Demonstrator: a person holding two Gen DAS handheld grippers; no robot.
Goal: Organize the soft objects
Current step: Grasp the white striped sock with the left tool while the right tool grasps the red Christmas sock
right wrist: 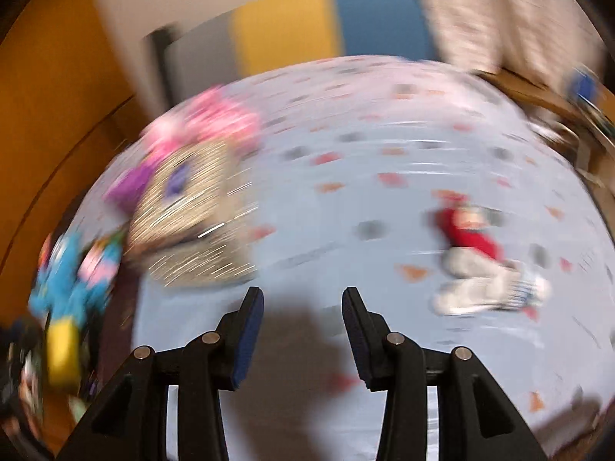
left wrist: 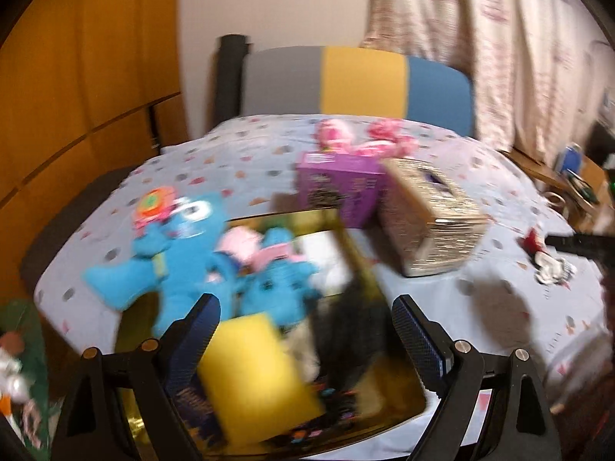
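With nothing between its part-open jaws, the right hand-held gripper [right wrist: 303,330] should slow over the bed [right wrist: 346,207], widen, and centre on the red-and-white plush toy [right wrist: 476,261] at frame right.

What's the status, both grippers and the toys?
Left gripper open, empty, over gold tray holding blue plush toys and yellow sponge. Right gripper open, empty, above bedsheet. Red-and-white plush loose, path unobstructed.

Plush toys [left wrist: 180,253] in tray [left wrist: 392,407], boxes [left wrist: 430,215] behind
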